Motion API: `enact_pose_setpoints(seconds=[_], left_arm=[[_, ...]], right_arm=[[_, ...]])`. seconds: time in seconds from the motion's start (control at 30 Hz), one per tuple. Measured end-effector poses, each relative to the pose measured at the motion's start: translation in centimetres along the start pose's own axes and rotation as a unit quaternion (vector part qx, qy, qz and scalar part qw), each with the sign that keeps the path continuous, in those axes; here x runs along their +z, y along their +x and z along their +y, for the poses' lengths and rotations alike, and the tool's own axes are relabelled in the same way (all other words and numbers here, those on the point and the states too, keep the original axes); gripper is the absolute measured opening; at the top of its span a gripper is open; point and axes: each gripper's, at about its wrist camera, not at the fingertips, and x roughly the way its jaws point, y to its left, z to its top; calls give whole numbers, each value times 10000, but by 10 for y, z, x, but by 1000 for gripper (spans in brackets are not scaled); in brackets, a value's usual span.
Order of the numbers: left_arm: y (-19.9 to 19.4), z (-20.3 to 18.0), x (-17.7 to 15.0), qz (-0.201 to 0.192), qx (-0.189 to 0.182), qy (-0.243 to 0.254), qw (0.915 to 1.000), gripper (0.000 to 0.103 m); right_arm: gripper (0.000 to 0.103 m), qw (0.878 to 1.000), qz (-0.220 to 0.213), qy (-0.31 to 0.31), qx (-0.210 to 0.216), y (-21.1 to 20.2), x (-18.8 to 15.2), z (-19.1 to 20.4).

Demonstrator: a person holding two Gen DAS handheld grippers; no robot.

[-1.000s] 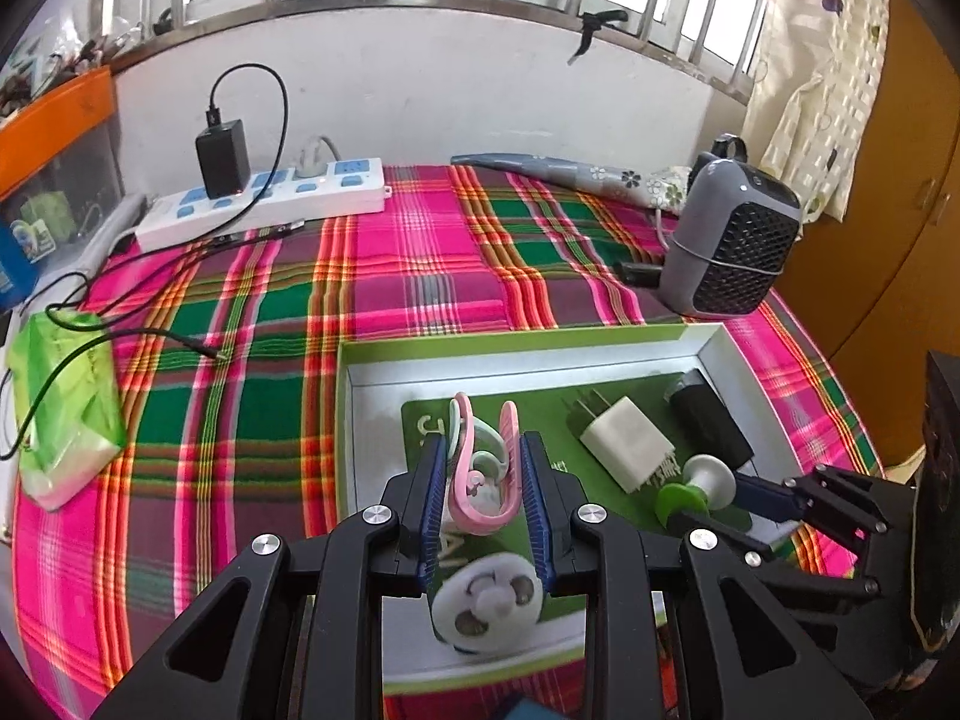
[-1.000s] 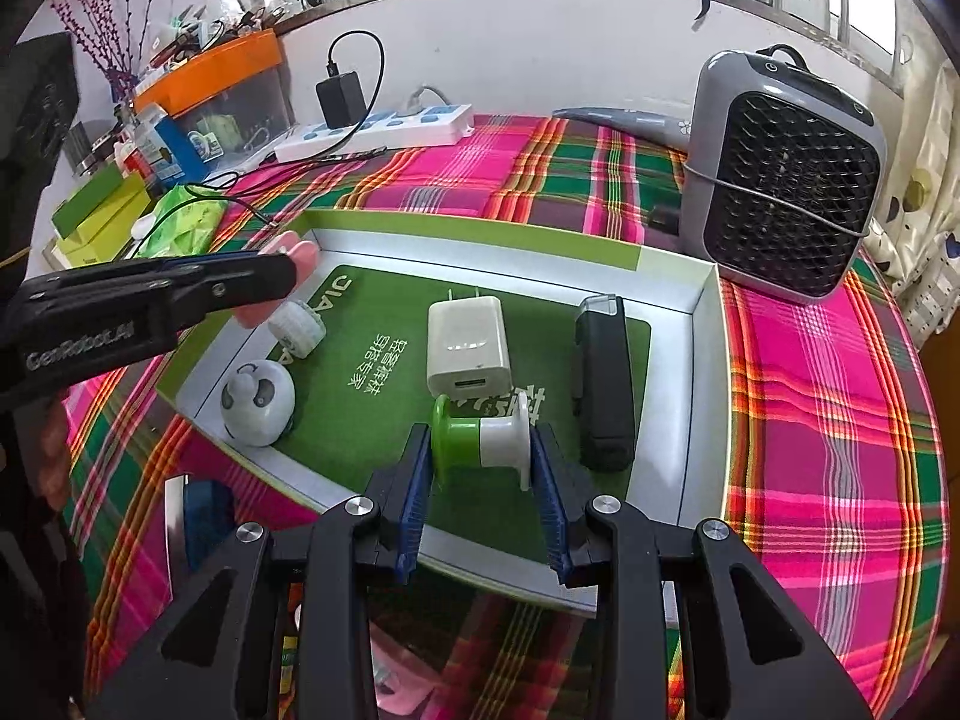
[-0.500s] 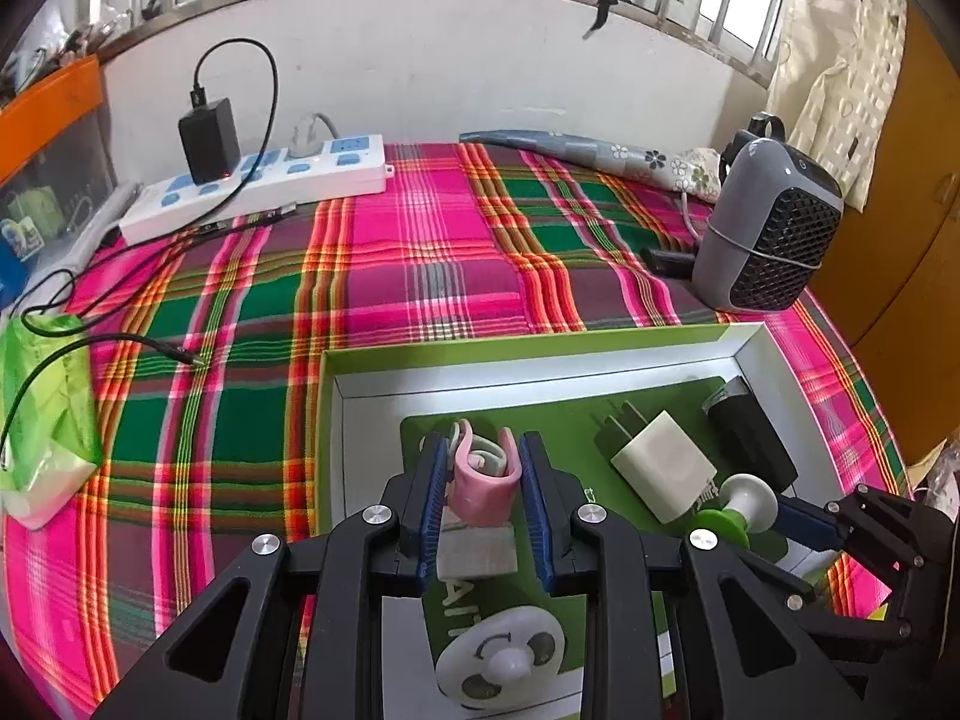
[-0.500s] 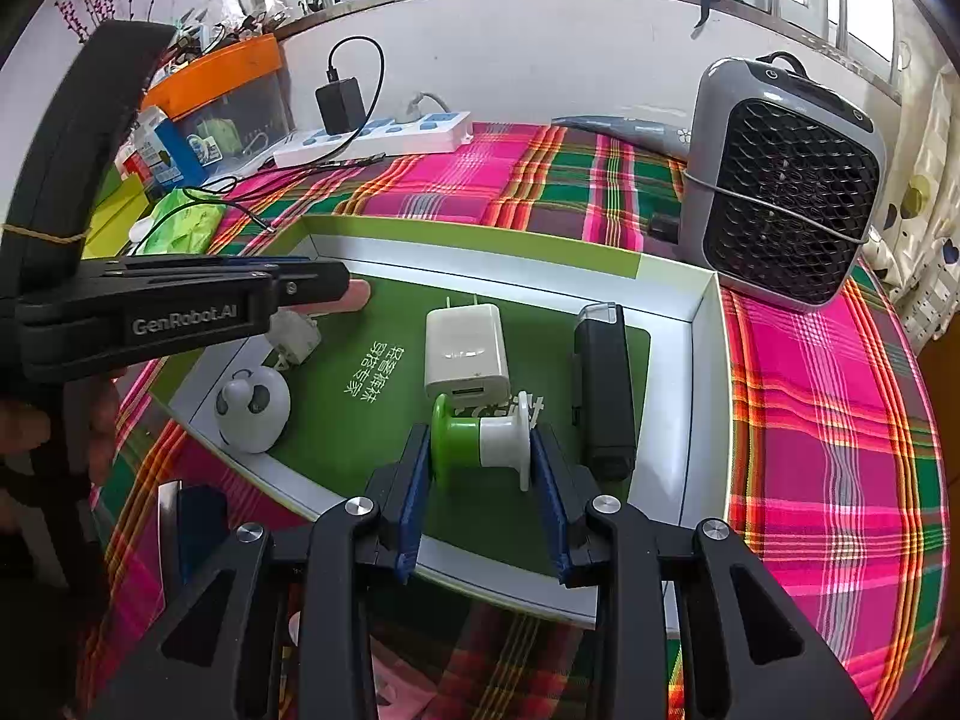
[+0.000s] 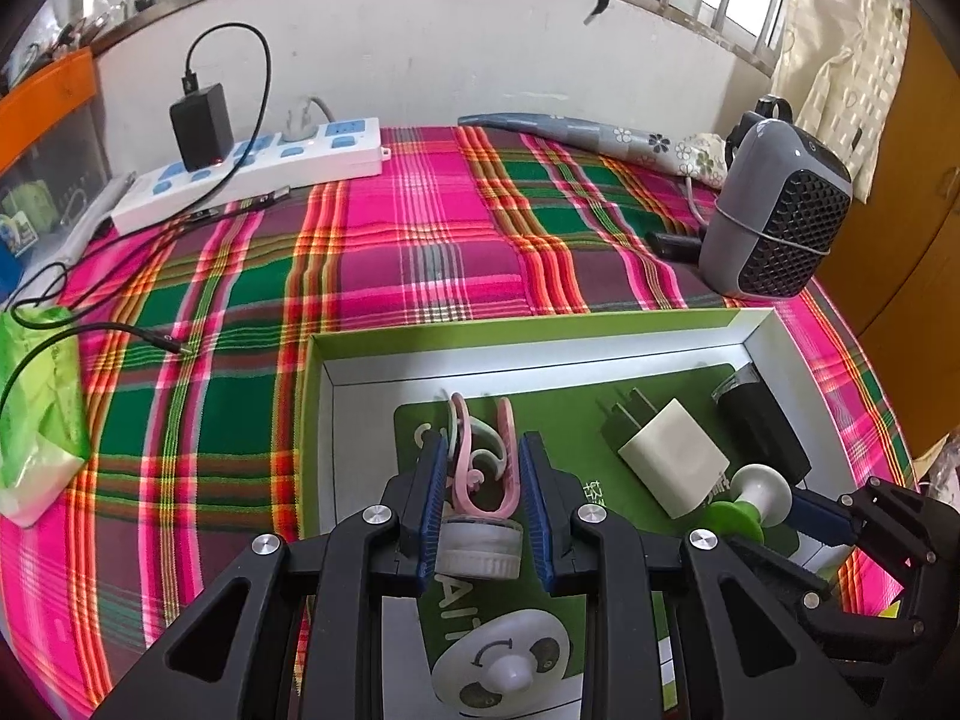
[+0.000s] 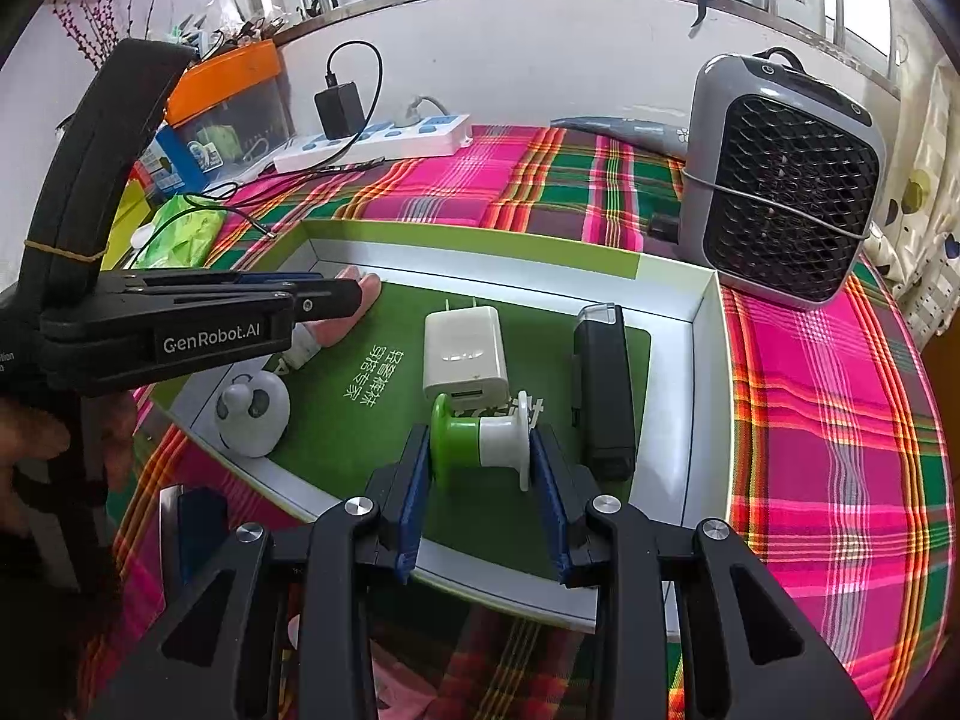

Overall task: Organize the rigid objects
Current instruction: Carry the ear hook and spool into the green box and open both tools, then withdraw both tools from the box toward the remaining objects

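A shallow green-and-white box tray (image 5: 540, 348) (image 6: 708, 360) lies on the plaid cloth. My left gripper (image 5: 480, 492) is shut on a pink-and-white clip toy (image 5: 483, 468) with a white round base, held over the tray's left part; it also shows in the right wrist view (image 6: 324, 306). My right gripper (image 6: 480, 468) is shut on a green-and-white spool (image 6: 480, 441), low over the tray's front; the spool shows in the left wrist view (image 5: 750, 495). In the tray lie a white charger (image 6: 462, 354), a black rectangular device (image 6: 603, 384) and a white round fan-like disc (image 6: 252, 408).
A grey mini heater (image 6: 780, 180) stands right behind the tray. A white power strip (image 5: 252, 168) with a black adapter lies at the back by the wall. A green tissue pack (image 5: 36, 408) and black cables lie at the left. A floral grey object (image 5: 600, 138) lies at the back.
My left gripper has moved forward and down into the tray with the pink clip toy; the white disc now lies nearer its base. My right gripper with the spool has barely moved.
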Motion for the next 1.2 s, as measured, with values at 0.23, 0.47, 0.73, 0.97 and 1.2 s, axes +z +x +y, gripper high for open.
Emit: enact_pose_setpoints(seconds=[0.23, 0.47, 0.73, 0.97, 1.2], left_arm=[[0, 3, -1, 21, -48, -97, 9999, 24], [-5, 2, -5, 18, 3, -47, 10000, 25], [-22, 0, -14, -101, 7, -60, 9999, 29], [-38, 0, -24, -204, -3, -105, 9997, 33], [-55, 0, -39, -282, -1, -155, 9995, 33]], right_arm=[[34, 10000, 3, 2, -5, 1, -1, 0], [35, 9999, 45, 113, 106, 2, -3, -1], [44, 9996, -11, 210, 163, -3, -6, -2], [46, 9994, -112, 275, 149, -12, -8, -1], [46, 9991, -199, 333, 145, -22, -12, 1]])
